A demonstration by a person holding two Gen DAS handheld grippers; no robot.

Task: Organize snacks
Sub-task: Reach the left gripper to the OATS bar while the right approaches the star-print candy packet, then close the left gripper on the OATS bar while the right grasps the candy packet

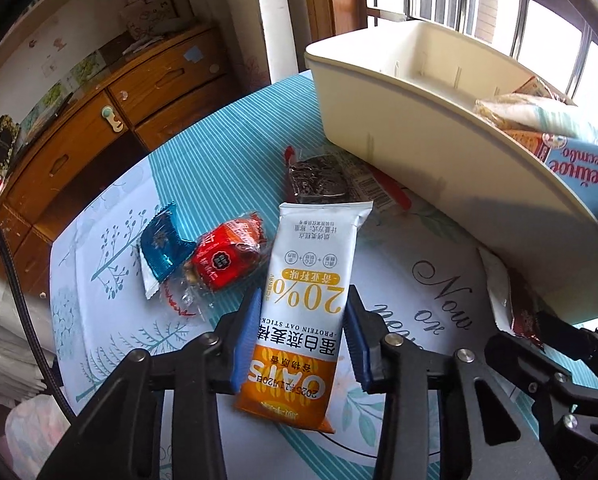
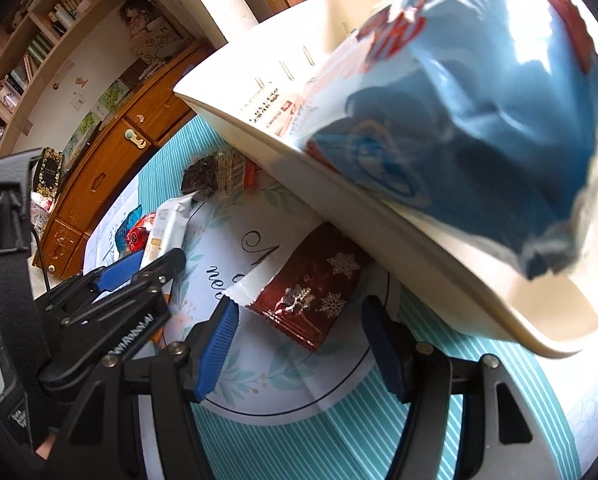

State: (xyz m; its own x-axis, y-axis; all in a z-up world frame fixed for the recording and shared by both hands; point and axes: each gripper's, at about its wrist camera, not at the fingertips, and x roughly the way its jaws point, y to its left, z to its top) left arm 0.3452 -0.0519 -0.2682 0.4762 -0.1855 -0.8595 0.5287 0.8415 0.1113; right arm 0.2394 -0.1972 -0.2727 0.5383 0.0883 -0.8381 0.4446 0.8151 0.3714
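Observation:
A white-and-orange oat bar (image 1: pixel 311 280) lies lengthwise on the patterned tablecloth (image 1: pixel 399 300). My left gripper (image 1: pixel 304 300) is shut on it, a blue pad against each long edge. Left of the bar are a blue-wrapped sweet (image 1: pixel 165 246) and a red-wrapped one (image 1: pixel 227 256); beyond it lies a dark bar in clear wrap (image 1: pixel 319 184). A cream bin (image 1: pixel 419 128) at the right holds a blue bag (image 2: pixel 479 100) and other packets. My right gripper (image 2: pixel 301 308) stands open over a dark red snowflake wrapper (image 2: pixel 311 280) beside the bin (image 2: pixel 379 216), with neither pad touching it.
A wooden cabinet with drawers (image 1: pixel 99 128) stands behind the table's far left edge, under bookshelves (image 2: pixel 27 52). A barred window (image 1: pixel 499 0) is behind the bin. A black cable (image 1: pixel 19 280) hangs off the table's left side. The left gripper's fingers (image 2: pixel 139 268) sit close to the right gripper.

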